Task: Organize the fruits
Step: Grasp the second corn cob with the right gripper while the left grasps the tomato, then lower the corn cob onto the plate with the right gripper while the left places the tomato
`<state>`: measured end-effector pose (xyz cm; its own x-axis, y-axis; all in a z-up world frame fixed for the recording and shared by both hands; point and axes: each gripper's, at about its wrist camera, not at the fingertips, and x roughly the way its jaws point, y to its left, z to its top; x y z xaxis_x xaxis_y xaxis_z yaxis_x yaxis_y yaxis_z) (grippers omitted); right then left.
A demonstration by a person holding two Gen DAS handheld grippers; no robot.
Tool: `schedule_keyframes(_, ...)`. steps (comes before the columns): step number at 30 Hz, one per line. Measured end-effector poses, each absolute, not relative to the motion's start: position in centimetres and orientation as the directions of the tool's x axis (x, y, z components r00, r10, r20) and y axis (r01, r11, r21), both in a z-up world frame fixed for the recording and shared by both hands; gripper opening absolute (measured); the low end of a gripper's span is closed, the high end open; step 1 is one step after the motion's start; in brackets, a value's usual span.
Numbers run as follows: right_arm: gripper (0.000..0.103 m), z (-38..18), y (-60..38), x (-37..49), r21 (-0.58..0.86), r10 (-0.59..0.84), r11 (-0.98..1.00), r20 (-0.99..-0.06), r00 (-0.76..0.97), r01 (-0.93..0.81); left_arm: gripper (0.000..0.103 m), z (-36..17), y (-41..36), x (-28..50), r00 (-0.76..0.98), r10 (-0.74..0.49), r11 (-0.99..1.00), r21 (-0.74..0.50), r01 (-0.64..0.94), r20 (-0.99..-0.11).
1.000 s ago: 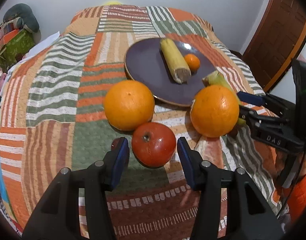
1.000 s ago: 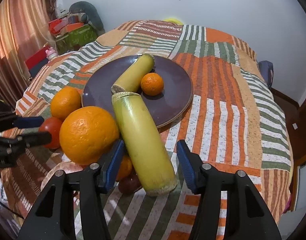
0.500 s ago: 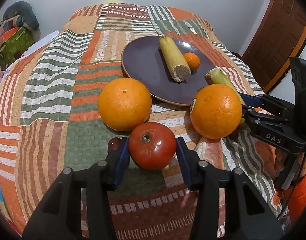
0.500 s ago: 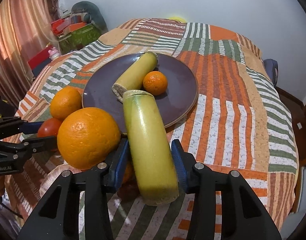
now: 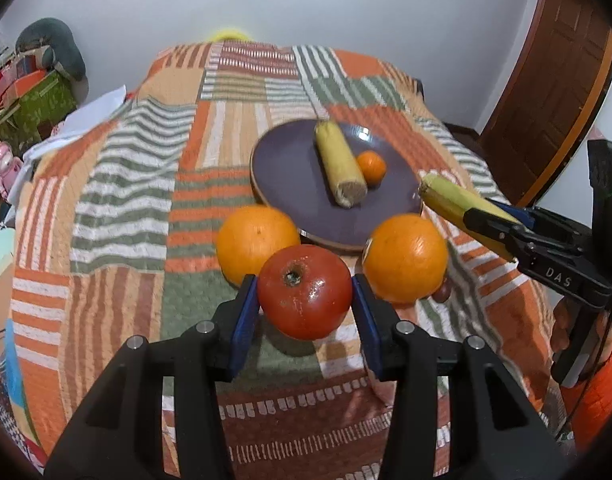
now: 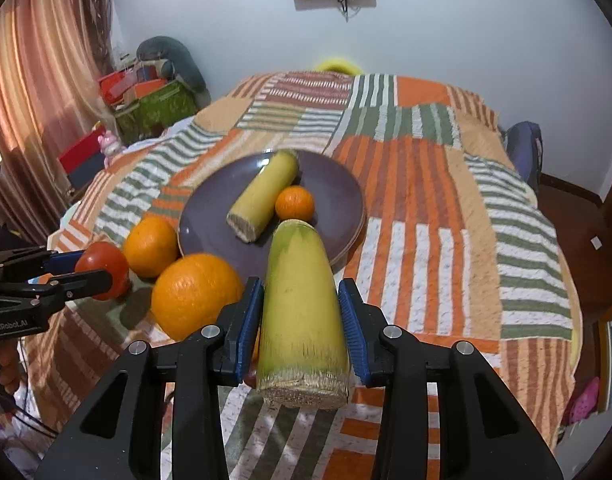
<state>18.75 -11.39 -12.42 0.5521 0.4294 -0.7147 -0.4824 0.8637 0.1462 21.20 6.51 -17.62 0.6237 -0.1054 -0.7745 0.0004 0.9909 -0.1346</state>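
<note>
My left gripper (image 5: 304, 284) is shut on a red tomato (image 5: 305, 297) and holds it just above the patchwork bedspread. My right gripper (image 6: 301, 288) has a thick yellow-green stalk piece (image 6: 302, 312) between its blue pads; its jaws are closing and press on the piece, which is off the cloth. Beyond them a dark purple plate (image 5: 290, 176) carries a second stalk piece (image 5: 339, 170) and a small mandarin (image 5: 371, 167). Two large oranges (image 5: 258, 242) (image 5: 405, 258) lie on the cloth at the plate's near rim. The right gripper (image 5: 493, 216) also shows in the left wrist view.
A small dark red fruit (image 5: 443, 290) peeks out beside the right-hand orange. Boxes and toys (image 6: 146, 100) are stacked by the curtain at the left. A wooden door (image 5: 553, 80) stands at the right. The far half of the bedspread (image 6: 425, 168) holds nothing.
Both grippers closed on their fruit, the left on the tomato and the right on the stalk piece. Both then rose, lifting them off the cloth.
</note>
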Motion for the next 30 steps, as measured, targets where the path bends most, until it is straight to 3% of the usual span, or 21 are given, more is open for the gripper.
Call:
schedule_keyframes(13,0.036,-10.6,-11.6,20.6,0.143,0.423,0.881,-0.665,0.616,-0.45,0.046,-14.6,7.3,23.9,0.687,-0.089,0.992,-0.124,-0.002,-0.722)
schedule_keyframes(30,0.036,-11.0,-10.7,25.8,0.159,0.416,0.895,-0.635,0.651,-0.417,0.046,-15.4,8.7,30.8,0.691,-0.06,0.994,-0.106,-0.024,-0.72)
